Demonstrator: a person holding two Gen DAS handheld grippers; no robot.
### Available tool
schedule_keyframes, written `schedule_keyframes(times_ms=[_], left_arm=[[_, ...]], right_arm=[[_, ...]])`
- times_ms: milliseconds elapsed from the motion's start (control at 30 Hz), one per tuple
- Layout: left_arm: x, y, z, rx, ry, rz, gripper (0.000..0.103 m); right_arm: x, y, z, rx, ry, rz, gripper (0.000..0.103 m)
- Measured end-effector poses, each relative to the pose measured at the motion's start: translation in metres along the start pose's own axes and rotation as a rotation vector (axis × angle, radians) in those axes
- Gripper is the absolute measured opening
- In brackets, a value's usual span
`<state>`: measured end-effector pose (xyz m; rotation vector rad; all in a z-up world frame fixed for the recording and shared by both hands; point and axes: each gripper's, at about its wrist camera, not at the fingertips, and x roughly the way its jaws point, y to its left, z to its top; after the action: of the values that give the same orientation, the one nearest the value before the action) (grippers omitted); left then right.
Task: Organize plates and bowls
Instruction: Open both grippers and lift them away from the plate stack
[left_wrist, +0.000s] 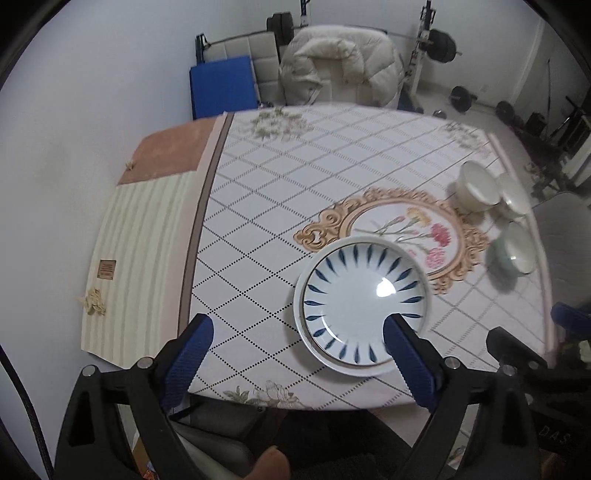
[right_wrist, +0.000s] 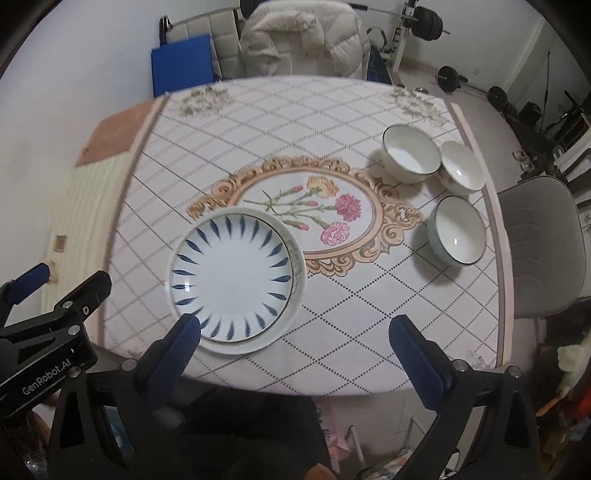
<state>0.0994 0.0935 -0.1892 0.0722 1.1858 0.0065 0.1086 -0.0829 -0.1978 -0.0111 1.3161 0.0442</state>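
Observation:
A white plate with blue leaf marks (left_wrist: 364, 304) (right_wrist: 236, 282) lies stacked on a second plate near the table's front edge. Three bowls stand at the right: a large white one (right_wrist: 410, 153) (left_wrist: 476, 186), a smaller white one (right_wrist: 461, 168) (left_wrist: 515, 195), and a pale green one (right_wrist: 459, 230) (left_wrist: 517, 249). My left gripper (left_wrist: 297, 332) is open and empty above the front edge, its right finger (left_wrist: 404, 358) over the plate's near rim. My right gripper (right_wrist: 295, 338) is open and empty, just right of the plates.
The table (right_wrist: 332, 314) has a patterned cloth with a flower medallion (right_wrist: 314, 206). A grey chair (right_wrist: 543, 243) stands at the right side. A chair with a white jacket (right_wrist: 303, 40) stands behind the table. Gym weights (right_wrist: 448, 79) lie on the floor.

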Motion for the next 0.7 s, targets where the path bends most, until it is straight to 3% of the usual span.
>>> schedule_keyframes(times_ms=[133, 433, 700], left_arm=[[-0.043, 0.002, -0.004, 0.008, -0.032, -0.023, 0.094], [-0.098, 0.01, -0.014, -0.011, -0.042, -0.079, 0.094], [-0.123, 0.016, -0.017, 0.015, -0.097, -0.082, 0.094]], right_arm=[[-0.051, 0.0, -0.012, 0.012, -0.063, -0.006, 0.103], [-0.142, 0.008, -0.038, 0.018, -0.154, -0.009, 0.103], [-0.174, 0.019, -0.045, 0.028, -0.187, -0.011, 0.103]])
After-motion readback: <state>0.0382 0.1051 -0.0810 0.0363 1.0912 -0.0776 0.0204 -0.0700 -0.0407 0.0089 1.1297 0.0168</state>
